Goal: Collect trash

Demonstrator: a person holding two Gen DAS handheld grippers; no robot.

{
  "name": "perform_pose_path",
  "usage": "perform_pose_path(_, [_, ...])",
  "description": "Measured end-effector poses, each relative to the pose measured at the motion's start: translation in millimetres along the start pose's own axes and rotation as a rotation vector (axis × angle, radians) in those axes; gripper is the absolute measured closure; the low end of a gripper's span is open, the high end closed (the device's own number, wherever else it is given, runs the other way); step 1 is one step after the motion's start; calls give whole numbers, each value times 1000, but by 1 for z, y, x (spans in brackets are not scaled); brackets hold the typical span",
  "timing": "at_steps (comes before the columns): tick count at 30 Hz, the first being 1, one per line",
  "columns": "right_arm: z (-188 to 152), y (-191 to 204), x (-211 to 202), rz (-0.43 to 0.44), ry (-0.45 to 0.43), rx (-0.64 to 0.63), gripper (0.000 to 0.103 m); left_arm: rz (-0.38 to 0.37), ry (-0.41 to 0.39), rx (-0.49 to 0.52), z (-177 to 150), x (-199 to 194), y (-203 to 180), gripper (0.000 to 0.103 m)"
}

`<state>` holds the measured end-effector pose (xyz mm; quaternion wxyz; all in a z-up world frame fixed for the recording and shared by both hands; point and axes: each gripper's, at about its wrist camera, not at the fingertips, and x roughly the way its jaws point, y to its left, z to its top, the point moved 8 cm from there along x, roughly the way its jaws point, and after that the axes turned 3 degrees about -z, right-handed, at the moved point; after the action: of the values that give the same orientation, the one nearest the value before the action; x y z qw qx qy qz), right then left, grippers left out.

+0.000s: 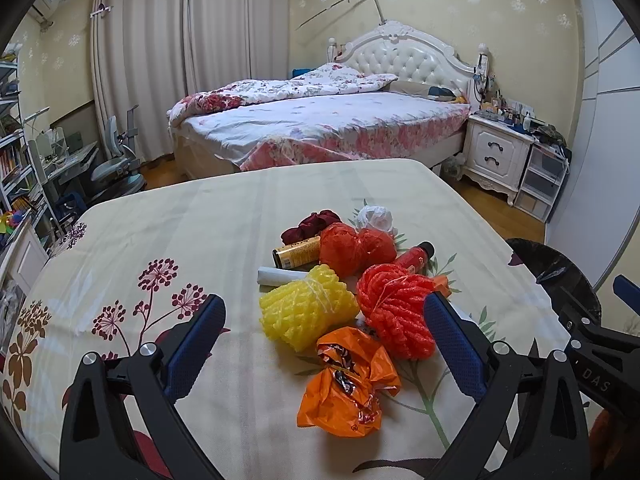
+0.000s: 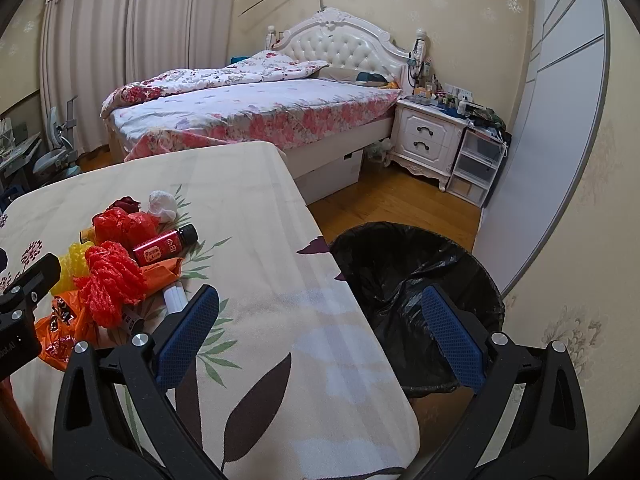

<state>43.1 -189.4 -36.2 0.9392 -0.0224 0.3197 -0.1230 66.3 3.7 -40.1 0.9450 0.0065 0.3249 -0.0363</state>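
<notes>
A heap of trash (image 1: 344,300) sits at centre frame in the left wrist view on a floral-cloth table (image 1: 160,240): a yellow foam net (image 1: 308,310), a red foam net (image 1: 394,312), an orange plastic bag (image 1: 348,384), a red bottle (image 1: 414,258) and a gold can (image 1: 294,252). The left gripper (image 1: 324,344) hangs spread wide and empty just short of the pile. In the right wrist view, the right gripper (image 2: 320,336) is likewise released and empty, straddling the table edge and a black-lined bin (image 2: 416,280) at lower right. The light, springy nets could slip from a pinch or drag neighbours along, and the round bottle and can may roll off the table edge. A bed (image 1: 320,120) fills the background.
</notes>
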Motion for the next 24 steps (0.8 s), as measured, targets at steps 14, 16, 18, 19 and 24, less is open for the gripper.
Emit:
perform_pose_path(14, [-3,0,3,-6,16,7,4,2,1,1,-3,1,1,6])
perform_pose_path(16, [-3,0,3,-6,18,7,4,3,1,1,-3,1,1,6])
perform_pose_path(18, [-3,0,3,-6,18,7,4,2,0,1,-3,1,1,6])
perform_pose_path(19, [-4,0,3,-6,19,7,4,2,0,1,-3,1,1,6])
perform_pose_path(24, [-4,-1,4,-5,19,8,4,3,1,2,-3,1,1,6])
